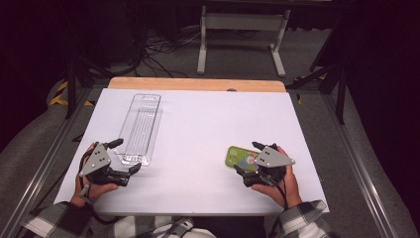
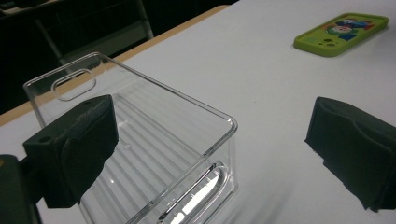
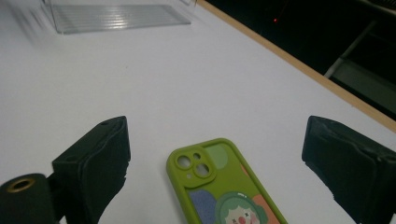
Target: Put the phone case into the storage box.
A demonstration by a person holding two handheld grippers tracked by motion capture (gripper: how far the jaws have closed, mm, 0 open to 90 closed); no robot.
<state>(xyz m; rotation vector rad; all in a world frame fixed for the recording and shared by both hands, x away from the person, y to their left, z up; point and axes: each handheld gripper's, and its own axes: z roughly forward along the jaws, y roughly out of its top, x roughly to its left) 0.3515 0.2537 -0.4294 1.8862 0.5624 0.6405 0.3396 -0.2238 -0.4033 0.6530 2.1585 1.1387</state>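
My right gripper point(image 3: 215, 163) jaws wide, straddling green phone case point(image 3: 224, 186); case lies right of clear bin point(image 1: 140, 129). Left gripper point(image 2: 210, 144) wide at bin's near end. I'd centre case before closing.

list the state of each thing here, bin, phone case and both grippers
clear plastic bin: upright, open-topped, empty, on the white tabletop
green phone case: lying flat, printed back up
left gripper: jaws open at the bin's near end, one jaw over the bin, nothing clamped
right gripper: jaws open, one on each side of the phone case, not gripping it
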